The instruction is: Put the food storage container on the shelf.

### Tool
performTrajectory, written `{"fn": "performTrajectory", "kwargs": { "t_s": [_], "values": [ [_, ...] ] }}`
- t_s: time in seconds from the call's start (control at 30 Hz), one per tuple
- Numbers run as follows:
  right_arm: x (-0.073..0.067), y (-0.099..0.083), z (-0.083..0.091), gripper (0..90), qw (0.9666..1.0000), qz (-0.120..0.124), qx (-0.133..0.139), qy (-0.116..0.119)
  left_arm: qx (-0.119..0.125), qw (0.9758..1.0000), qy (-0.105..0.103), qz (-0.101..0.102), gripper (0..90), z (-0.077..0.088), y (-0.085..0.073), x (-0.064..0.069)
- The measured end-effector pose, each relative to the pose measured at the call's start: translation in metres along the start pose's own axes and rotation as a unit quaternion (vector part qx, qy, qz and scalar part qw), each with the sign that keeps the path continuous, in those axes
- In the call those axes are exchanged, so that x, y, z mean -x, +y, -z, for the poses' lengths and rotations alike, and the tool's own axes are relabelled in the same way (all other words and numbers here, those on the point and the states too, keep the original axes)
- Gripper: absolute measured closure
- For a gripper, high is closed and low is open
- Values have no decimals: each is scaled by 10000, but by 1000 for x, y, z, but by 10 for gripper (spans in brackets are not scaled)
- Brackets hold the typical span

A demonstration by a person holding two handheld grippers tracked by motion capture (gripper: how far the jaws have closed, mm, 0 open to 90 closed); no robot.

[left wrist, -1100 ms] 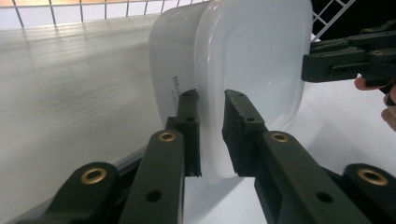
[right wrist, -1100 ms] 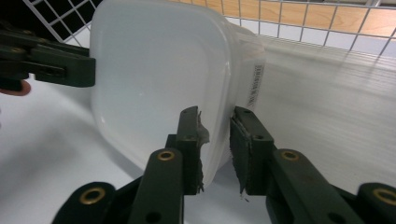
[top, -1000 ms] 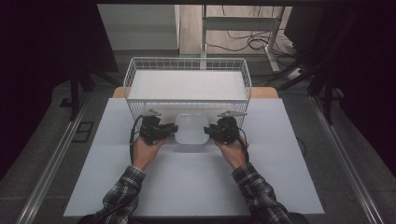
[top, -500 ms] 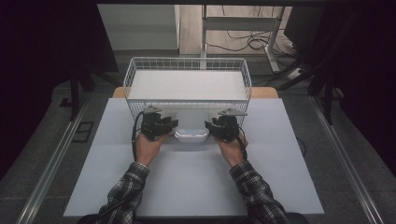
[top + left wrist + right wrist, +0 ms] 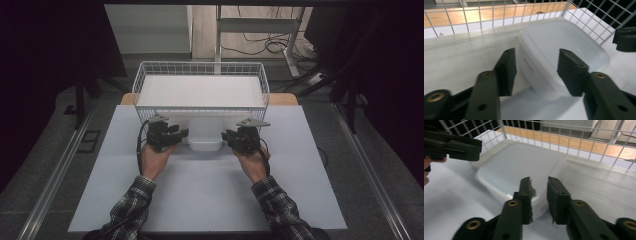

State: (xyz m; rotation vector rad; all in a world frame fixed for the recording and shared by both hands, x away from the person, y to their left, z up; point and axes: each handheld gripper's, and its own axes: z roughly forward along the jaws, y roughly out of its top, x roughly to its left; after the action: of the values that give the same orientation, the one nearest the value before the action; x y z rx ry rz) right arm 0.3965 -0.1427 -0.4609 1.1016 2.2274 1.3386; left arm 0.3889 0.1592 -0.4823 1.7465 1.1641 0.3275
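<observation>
A white translucent plastic container lies flat on the table against the front of the wire basket. My left gripper is at its left end. Its jaws have just been opening and now stand wide, with the container's edge between them and the pads clear of it. My right gripper is at the container's right near corner. Its jaws have just been closing to a narrow gap over that corner, and I see no pad pressing on it.
The white wire basket with a pale liner stands right behind the container, on the pale table. Bare table lies on both sides of my hands and in front of them. Dark floor, cables and stands surround the table.
The container, held raised and tilted between both grippers a second ago, now lies low and flat by the basket. Both hands stayed roughly in place.
</observation>
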Motion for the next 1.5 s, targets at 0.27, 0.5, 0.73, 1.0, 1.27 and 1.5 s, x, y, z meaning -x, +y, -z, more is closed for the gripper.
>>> {"fn": "performTrajectory", "kwargs": {
  "t_s": [0.27,0.5,0.73,1.0,1.27,1.5],
  "values": [
    [-15,-12,11,891,9987,205,-131,440,26,9981,-586,-208,204,27,-29,11],
    [-27,-19,1,891,9973,391,-315,541,-64,9962,-704,-504,106,49,-54,23],
    [-36,-22,-16,891,9958,550,-487,553,-230,9947,-456,-887,41,64,-78,38],
    [-36,-24,-35,891,9949,520,-671,540,-97,9953,-385,-888,26,83,-98,37],
    [-34,-22,-47,891,9950,502,-711,483,-140,9946,-227,-1000,24,91,-107,37],
    [-30,-18,-55,891,9955,444,-725,425,-195,9939,-207,-1062,23,91,-109,39]
  ]
}}
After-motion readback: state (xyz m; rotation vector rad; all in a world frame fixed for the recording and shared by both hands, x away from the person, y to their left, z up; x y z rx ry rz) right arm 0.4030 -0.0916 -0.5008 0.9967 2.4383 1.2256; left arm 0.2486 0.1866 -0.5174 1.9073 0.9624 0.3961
